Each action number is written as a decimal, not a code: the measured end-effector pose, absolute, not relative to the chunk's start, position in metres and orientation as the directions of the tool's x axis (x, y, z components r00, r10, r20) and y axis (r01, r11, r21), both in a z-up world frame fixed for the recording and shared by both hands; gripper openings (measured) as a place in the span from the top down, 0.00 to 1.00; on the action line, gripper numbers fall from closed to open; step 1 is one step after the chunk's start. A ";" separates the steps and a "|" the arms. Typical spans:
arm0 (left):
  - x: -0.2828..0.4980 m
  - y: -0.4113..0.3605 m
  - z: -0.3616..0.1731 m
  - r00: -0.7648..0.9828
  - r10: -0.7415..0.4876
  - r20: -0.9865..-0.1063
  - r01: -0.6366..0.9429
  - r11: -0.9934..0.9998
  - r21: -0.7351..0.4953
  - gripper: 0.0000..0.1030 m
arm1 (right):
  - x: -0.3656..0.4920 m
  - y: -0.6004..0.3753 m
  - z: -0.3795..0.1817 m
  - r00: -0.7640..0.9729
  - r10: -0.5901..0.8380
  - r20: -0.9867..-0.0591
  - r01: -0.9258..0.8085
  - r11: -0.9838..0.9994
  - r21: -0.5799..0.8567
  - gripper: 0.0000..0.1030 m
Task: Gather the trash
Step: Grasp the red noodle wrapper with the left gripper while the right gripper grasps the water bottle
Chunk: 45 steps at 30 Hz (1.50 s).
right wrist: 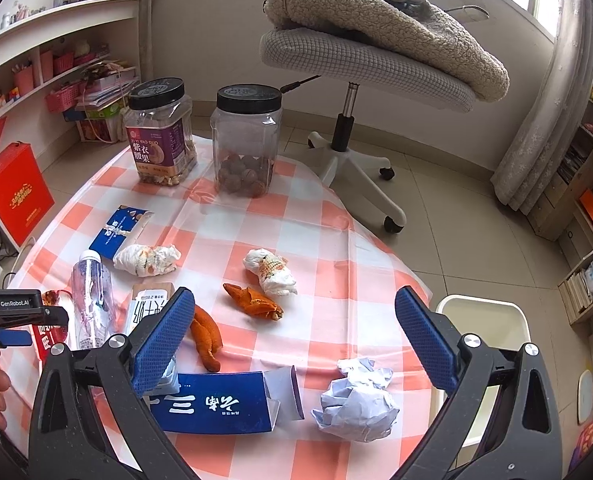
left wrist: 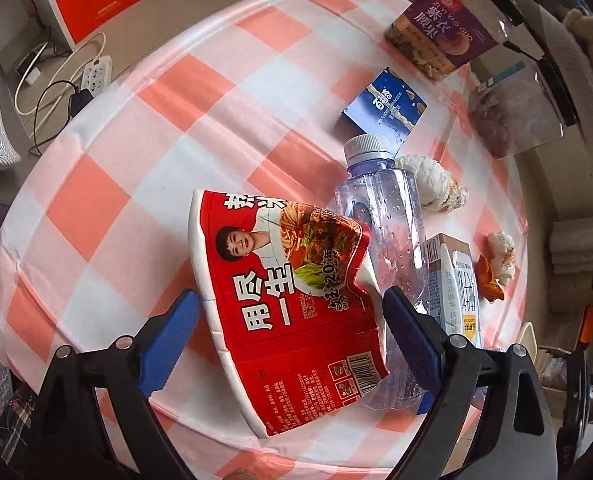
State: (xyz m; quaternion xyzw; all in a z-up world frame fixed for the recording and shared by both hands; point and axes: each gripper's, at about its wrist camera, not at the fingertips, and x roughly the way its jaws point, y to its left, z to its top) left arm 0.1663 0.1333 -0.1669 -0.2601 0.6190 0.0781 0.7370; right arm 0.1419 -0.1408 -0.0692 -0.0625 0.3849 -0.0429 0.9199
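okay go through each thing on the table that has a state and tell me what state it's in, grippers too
left gripper: open, fingers either side of the noodle cup
right gripper: open
noodle cup: on its side, crushed
water bottle: lying down, capped, empty
cashew jar: upright, lid on
nut jar: upright, lid on
blue carton: flattened, end open
white paper: crumpled

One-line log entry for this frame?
task: collect trash | left gripper: open, around red noodle cup | right gripper: open, above table | nothing held

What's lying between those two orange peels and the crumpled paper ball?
Nothing: bare checked tablecloth separates the orange peels from the paper ball, seen from the right wrist.
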 end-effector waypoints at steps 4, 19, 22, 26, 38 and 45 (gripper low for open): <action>0.175 0.134 -0.180 0.179 -0.237 -0.955 -0.476 0.829 -0.295 0.13 | 0.145 -0.143 -0.072 0.690 -0.131 -0.712 0.031 0.988 -0.152 0.07; 0.156 0.175 -0.139 0.298 -0.098 -0.950 -0.413 0.884 -0.220 0.16 | 0.160 -0.080 -0.094 0.605 0.088 -0.792 -0.203 0.978 -0.047 0.07; 0.152 0.185 -0.106 0.391 -0.042 -0.919 -0.387 0.899 -0.205 0.16 | 0.165 -0.050 -0.107 0.543 0.151 -0.826 -0.292 0.956 -0.017 0.07; 0.149 0.199 -0.071 0.481 0.012 -0.877 -0.375 0.906 -0.194 0.16 | 0.171 -0.007 -0.125 0.464 0.195 -0.864 -0.370 0.929 0.011 0.07; 0.140 0.241 -0.048 0.537 -0.010 -0.843 -0.415 0.867 -0.275 0.15 | 0.195 0.072 -0.172 0.302 0.189 -0.935 -0.412 0.910 0.051 0.07; 0.137 0.248 -0.046 0.548 -0.015 -0.837 -0.419 0.860 -0.290 0.15 | 0.202 0.073 -0.183 0.271 0.191 -0.943 -0.375 0.924 0.079 0.42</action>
